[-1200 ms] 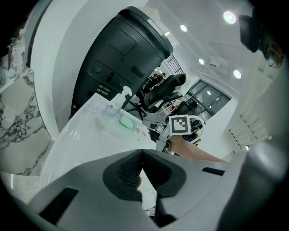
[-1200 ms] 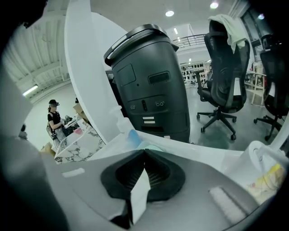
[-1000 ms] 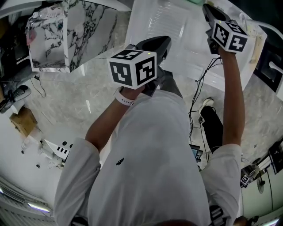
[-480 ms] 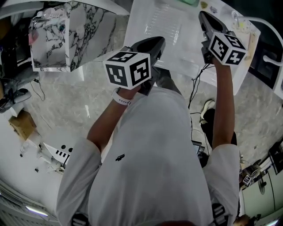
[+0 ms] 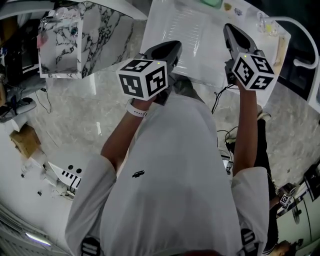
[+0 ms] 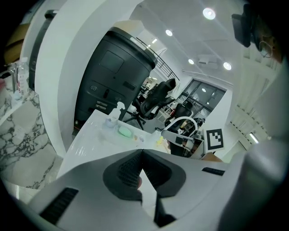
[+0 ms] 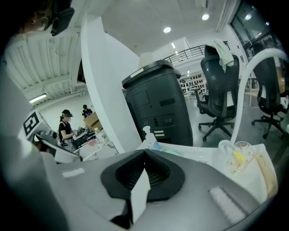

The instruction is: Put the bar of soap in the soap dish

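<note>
A mint-green oval thing (image 6: 125, 131) lies at the far end of the white table (image 5: 190, 35); whether it is the soap or the dish I cannot tell. In the head view it shows only at the top edge (image 5: 212, 2). My left gripper (image 5: 171, 46) hangs over the table's near edge with its jaws shut and nothing between them (image 6: 141, 151). My right gripper (image 5: 227, 27) is over the table's right part, also shut and empty (image 7: 144, 151). Both point toward the far end, well short of the green thing.
A spray bottle (image 7: 147, 135) stands at the table's far end by the green thing. A clear cup (image 7: 239, 155) with something yellow inside sits at the right side. A marbled block (image 5: 80, 40) stands left of the table, and a dark bin (image 6: 115, 81) behind it. Cables lie on the floor.
The right gripper has drawn back from the far part of the table toward the person. The left gripper has shifted only slightly. Both stayed shut.
</note>
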`<state>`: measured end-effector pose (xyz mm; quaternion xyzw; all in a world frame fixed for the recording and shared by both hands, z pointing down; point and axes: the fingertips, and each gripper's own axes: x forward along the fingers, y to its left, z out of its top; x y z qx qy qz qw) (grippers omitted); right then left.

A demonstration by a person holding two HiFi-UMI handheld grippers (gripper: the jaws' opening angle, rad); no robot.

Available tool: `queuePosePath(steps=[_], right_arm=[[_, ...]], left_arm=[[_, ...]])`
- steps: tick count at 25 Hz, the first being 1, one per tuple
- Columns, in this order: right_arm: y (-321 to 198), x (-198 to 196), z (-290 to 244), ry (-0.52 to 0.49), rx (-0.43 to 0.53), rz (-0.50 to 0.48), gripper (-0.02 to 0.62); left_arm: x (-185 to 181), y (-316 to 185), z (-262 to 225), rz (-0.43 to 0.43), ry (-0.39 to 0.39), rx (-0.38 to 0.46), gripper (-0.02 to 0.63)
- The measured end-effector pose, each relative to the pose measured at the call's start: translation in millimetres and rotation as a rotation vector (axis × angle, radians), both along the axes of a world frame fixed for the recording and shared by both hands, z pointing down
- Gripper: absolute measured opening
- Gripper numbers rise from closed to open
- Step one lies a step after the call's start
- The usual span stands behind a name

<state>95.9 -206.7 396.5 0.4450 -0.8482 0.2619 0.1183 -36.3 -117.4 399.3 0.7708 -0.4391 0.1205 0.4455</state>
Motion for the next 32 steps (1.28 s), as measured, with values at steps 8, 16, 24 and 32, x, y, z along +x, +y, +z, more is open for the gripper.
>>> queuePosePath(steps=[8, 16, 24, 32], right_arm=[[29.4, 7.5, -35.2, 0.006, 0.08, 0.015, 0.012], [55.7, 14.0, -77.7, 0.044, 0.17, 0.027, 0.012], [85.7, 29.4, -105.9, 0.043, 0.227, 0.069, 0.012], [116.5, 40.8, -121.0, 0.03, 0.262, 0.124, 0.012]], left_arm=[[-6.9, 1.5, -21.8, -0.049, -0.027, 0.08, 0.009], [-8.1, 2.0, -59.0, -0.057, -0.021, 0.214, 0.009], [-12.0, 11.8, -79.6, -0.047, -0.028, 0.284, 0.009], [-9.9, 26.6, -100.9, -0.026, -0.032, 0.35, 0.009]])
